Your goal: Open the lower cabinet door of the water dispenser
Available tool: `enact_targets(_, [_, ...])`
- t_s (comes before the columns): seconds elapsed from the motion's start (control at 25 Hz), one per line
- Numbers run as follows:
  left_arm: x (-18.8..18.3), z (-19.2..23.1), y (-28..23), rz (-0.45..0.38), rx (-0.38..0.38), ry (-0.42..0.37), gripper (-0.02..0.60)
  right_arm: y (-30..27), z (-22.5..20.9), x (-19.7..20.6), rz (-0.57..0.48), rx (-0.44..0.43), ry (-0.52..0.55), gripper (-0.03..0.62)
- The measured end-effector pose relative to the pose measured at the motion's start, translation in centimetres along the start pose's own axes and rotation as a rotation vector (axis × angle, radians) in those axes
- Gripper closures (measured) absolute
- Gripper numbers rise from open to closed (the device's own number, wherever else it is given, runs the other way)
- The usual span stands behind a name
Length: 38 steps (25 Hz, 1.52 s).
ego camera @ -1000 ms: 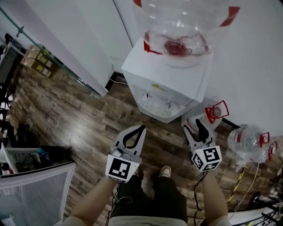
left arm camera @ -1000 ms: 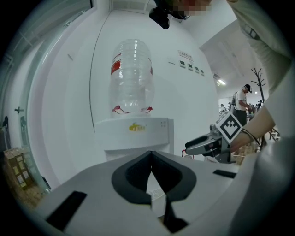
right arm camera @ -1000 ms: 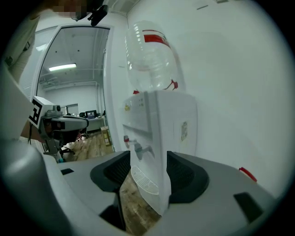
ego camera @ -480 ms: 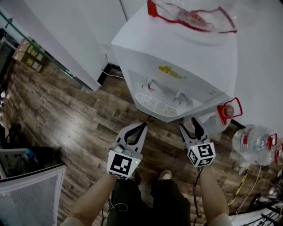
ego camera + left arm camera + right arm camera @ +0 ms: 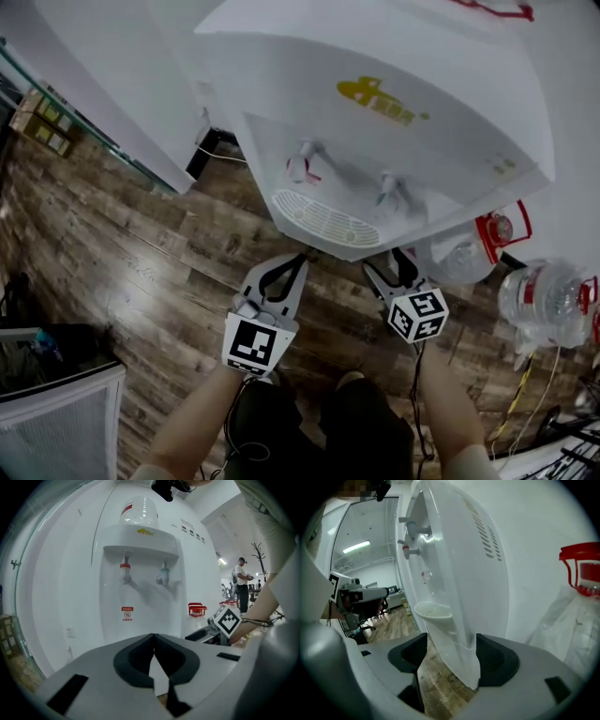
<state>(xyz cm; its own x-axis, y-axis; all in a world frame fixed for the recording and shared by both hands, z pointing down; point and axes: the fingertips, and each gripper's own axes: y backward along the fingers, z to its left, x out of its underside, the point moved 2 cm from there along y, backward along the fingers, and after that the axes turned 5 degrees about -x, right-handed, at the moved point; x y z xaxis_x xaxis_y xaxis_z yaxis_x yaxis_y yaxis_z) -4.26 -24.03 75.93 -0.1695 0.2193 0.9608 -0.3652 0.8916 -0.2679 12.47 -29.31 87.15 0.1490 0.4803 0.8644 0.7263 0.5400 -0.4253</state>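
The white water dispenser (image 5: pixel 394 141) fills the top of the head view, with two taps and a round drip tray (image 5: pixel 323 220). In the left gripper view the dispenser (image 5: pixel 140 573) stands straight ahead and its lower front is hidden behind my jaws. My left gripper (image 5: pixel 298 261) is shut on nothing, a short way in front of the dispenser's base. My right gripper (image 5: pixel 389 265) sits at the base's right front corner, its jaws opening. In the right gripper view the dispenser's lower front edge (image 5: pixel 461 658) shows between the right gripper's (image 5: pixel 451 639) pads, which do not press on it.
Clear water bottles with red caps (image 5: pixel 548 300) (image 5: pixel 469 253) lie on the wood floor right of the dispenser. A white partition (image 5: pixel 112 84) stands to its left. A mesh chair (image 5: pixel 56 422) is at lower left. My shoe (image 5: pixel 352 380) is below the grippers.
Both grippers and the head camera have sunk toward the floor, so the dispenser looms larger. The right jaws have spread wider; the left ones stayed together.
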Motion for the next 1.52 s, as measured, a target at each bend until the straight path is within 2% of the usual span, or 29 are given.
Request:
enact_targets(0.16, [2.2, 0.0, -1.1, -0.002, 0.013, 0.006, 0.575, -1.7, -1.7, 1.4, -0.001, 0.051, -0.001, 0.266])
enact_targets(0.4, [4.1, 1.1, -2.0, 0.002, 0.02, -0.045, 0.575, -3.3, -2.9, 2.0, -0.03, 0.101, -0.031, 0.267])
enact_targets(0.48, [4.4, 1.5, -2.1, 0.01, 0.014, -0.048, 0.575, -3.5, -3.1, 2.1, -0.017, 0.139, -0.005, 0.311])
enact_targets(0.76, [4.8, 1.4, -2.0, 0.02, 0.029, -0.037, 0.575, -3.6, -2.9, 2.1, 0.01, 0.201, -0.005, 0.306])
enact_targets(1.04, [4.5, 1.1, -1.5, 0.043, 0.032, 0.004, 0.575, -2.7, -1.1, 3.3, 0.099, 0.23, -0.024, 0.318])
enact_targets(1.16, [4.3, 1.2, -0.7, 0.065, 0.034, 0.021, 0.575, -1.7, 0.4, 4.3, 0.209, 0.207, 0.052, 0.345])
enact_targets(1.28, [4.7, 1.6, 0.6, 0.102, 0.027, 0.04, 0.575, -1.2, 2.1, 5.2, 0.32, 0.132, 0.119, 0.391])
enact_targets(1.52, [5.8, 2.7, 4.0, 0.181, -0.003, 0.082, 0.575, -0.6, 6.1, 6.5, 0.406, 0.06, 0.07, 0.405])
